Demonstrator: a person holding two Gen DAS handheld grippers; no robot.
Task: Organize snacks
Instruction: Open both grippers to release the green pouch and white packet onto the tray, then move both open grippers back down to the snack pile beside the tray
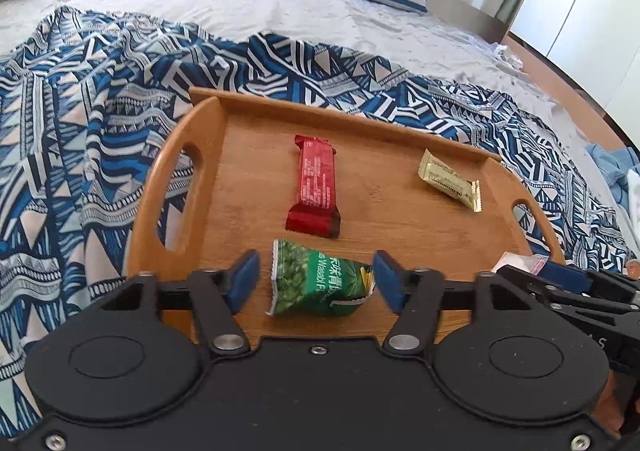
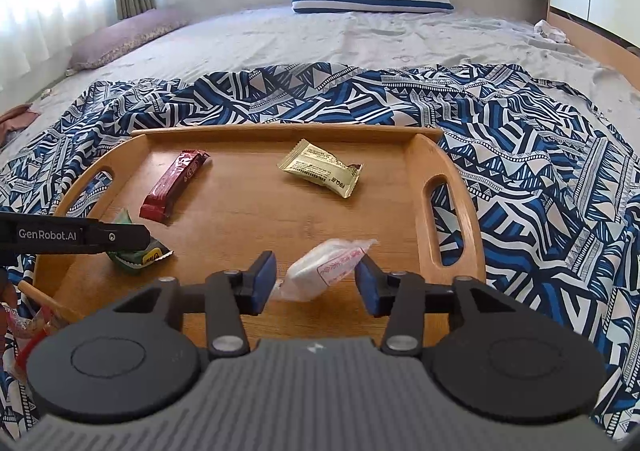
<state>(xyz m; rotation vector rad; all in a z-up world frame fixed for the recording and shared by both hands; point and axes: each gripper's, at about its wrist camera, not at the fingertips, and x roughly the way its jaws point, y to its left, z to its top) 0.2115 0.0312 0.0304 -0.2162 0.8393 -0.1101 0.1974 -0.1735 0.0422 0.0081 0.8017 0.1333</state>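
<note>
1. Bed point(image 2: 320, 39) under a blue patterned blanket point(image 2: 520, 155) carries a wooden tray point(image 2: 256, 131).
2. Left gripper point(image 1: 316, 279): jaws spread around the green snack pouch point(image 1: 320, 279).
3. Right gripper point(image 2: 316, 279): jaws spread beside the white packet point(image 2: 320, 271).
4. Red bar point(image 2: 172, 183) and gold packet point(image 2: 320, 171) lie farther back.

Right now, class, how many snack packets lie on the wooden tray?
4. Red bar far left; yellow packet far right; green packet near left, between the left gripper's open jaws; white packet near right, between the right gripper's. None seems hidden.
</note>
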